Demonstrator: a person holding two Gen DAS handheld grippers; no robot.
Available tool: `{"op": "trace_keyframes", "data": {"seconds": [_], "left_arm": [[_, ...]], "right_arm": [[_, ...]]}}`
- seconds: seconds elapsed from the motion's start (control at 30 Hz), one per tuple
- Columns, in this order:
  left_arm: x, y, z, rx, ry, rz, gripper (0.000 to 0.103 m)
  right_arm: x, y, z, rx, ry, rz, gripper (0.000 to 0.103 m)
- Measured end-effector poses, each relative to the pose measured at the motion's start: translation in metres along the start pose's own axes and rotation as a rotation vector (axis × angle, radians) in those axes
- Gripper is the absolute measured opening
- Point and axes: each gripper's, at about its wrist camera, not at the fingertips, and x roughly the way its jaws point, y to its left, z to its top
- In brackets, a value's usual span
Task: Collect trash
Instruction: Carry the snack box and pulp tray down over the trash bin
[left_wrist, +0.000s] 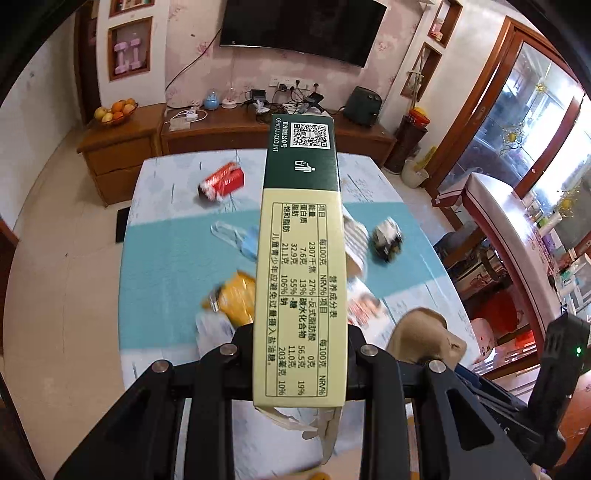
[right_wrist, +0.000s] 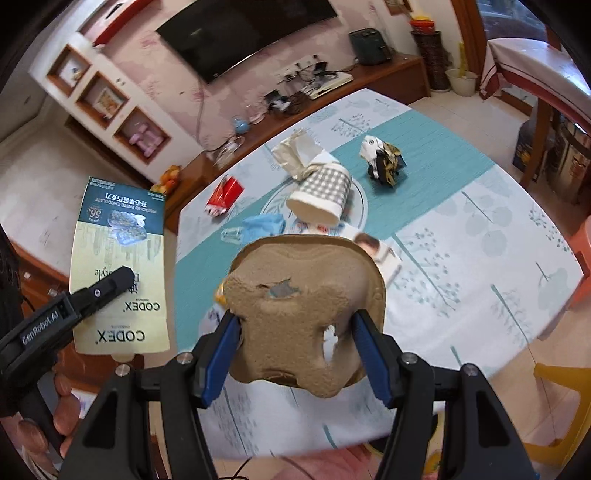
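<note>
My left gripper (left_wrist: 300, 332) is shut on a long green and cream chocolate box (left_wrist: 301, 240), which it holds in the air above the table. The right wrist view shows the same box (right_wrist: 122, 258) at the left, with one black finger (right_wrist: 107, 286) across it. My right gripper (right_wrist: 295, 321) is shut on a torn brown pulp tray (right_wrist: 303, 295), its blue pads pressing both sides. On the table below lie a red crushed can (left_wrist: 221, 181), a blue mask (left_wrist: 240, 238), a yellow wrapper (left_wrist: 234, 299), a checked paper cup (right_wrist: 321, 192) and a black crumpled wrapper (right_wrist: 384, 162).
The teal and white tablecloth (right_wrist: 461, 258) covers a rounded table. A beige paper bag (right_wrist: 295, 151) and a leaflet (right_wrist: 376, 251) also lie on it. A wooden TV cabinet (left_wrist: 122, 155) stands behind. A yellow chair (right_wrist: 561, 387) stands at the near right.
</note>
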Motion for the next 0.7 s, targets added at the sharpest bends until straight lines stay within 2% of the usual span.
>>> {"op": "trace_keyframes", "data": {"seconds": [0.2,0.37,0.57,0.7], "left_arm": [[-0.021,-0.049,-0.081,-0.028,0.023,0.026,0.026],[-0.023,-0.088,-0.141,-0.025,0.089,0.028,0.026],[-0.02,-0.122,-0.192,0.021,0.166,0.026,0.026],[-0.011,-0.134,-0.215,0.057,0.208,0.032,0.026]], "right_arm": [[-0.035,-0.044,-0.043,-0.056,0.043,0.022,0.063],[-0.053,-0.076,-0.078,-0.079,0.091,0.016,0.063],[-0.054,-0.114,-0.117,-0.025,0.158,0.01,0.063],[-0.046,-0.138,-0.141,0.023,0.195,-0.001,0.063]]}}
